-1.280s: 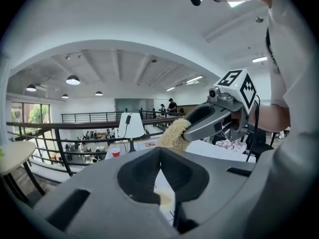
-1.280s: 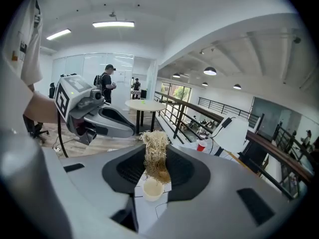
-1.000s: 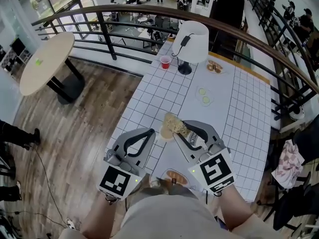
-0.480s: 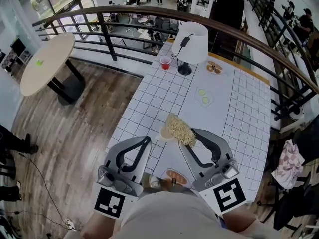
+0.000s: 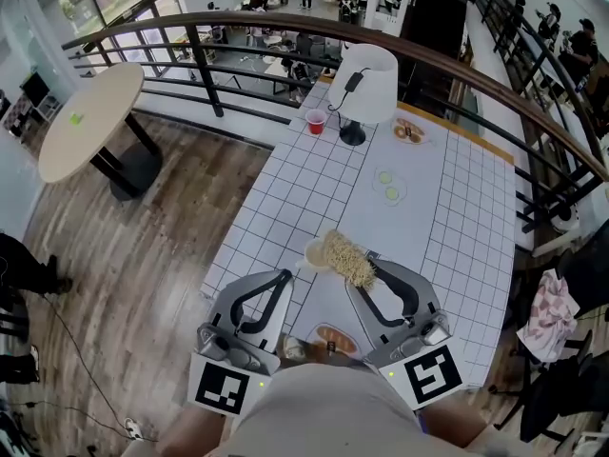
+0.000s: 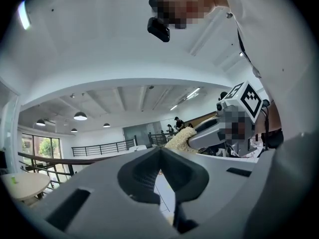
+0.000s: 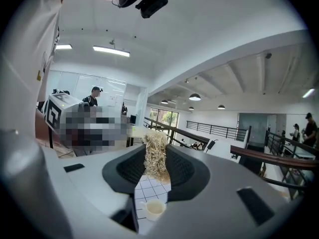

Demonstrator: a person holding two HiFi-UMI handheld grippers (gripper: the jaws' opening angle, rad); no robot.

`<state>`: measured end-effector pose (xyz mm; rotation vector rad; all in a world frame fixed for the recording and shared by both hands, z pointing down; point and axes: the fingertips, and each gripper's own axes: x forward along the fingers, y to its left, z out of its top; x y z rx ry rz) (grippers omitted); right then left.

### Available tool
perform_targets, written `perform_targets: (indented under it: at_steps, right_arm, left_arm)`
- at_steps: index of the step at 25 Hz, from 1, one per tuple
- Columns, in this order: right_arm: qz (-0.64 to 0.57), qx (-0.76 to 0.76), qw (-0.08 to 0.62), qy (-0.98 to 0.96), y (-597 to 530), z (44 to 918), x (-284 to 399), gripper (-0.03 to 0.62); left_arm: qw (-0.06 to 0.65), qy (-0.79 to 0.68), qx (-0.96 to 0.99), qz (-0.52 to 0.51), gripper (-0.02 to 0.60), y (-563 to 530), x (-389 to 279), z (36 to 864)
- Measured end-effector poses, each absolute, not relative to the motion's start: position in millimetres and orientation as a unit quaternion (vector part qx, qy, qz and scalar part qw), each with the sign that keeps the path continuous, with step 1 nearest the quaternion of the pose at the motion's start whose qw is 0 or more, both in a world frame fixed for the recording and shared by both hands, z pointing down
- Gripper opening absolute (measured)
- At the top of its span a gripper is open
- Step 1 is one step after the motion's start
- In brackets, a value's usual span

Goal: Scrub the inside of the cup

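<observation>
A small cream cup [image 5: 314, 253] stands upright on the white gridded table [image 5: 447, 208]; the right gripper view shows it below the jaws [image 7: 153, 209]. My right gripper [image 5: 369, 267] is shut on a straw-coloured fibre scrubber [image 5: 346, 258], which hangs just right of and above the cup. The scrubber [image 7: 155, 157] stands pinched between the dark pads. My left gripper [image 5: 284, 277] is shut on nothing, its tips a little short of the cup on the left. In the left gripper view the jaws [image 6: 159, 151] meet, and the scrubber [image 6: 179, 140] shows beyond them.
A white lamp [image 5: 367, 80], a red cup [image 5: 315, 119] and a plate of food [image 5: 410, 129] stand at the table's far end. A small dish with green pieces [image 5: 388, 185] sits mid-table. A plate [image 5: 335, 337] lies near my body. A railing [image 5: 285, 27] bounds the far side.
Both grippers have drawn back toward my body. The scrubber has moved from over the cup to its right side. The left gripper's tips have left the cup's side.
</observation>
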<state>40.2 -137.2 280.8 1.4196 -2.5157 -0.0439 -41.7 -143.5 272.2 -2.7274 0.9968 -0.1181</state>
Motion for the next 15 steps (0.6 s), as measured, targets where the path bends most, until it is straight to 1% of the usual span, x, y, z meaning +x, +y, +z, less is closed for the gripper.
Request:
perform_targets:
  at_steps: [3, 10, 15]
  right_arm:
    - [-0.018, 0.495, 0.12, -0.86, -140, 281, 45, 0.112]
    - [-0.031, 0.508, 0.119, -0.853, -144, 277, 52, 0.112]
    - [-0.045, 0.51, 0.119, -0.85, -141, 275, 52, 0.112]
  left_arm:
    - [0.128, 0.334, -0.932, -0.053, 0.014, -146, -38, 275]
    - [0.128, 0.339, -0.93, -0.064, 0.014, -146, -40, 276]
    - [0.149, 0.344, -0.925, -0.068, 0.014, -144, -39, 272]
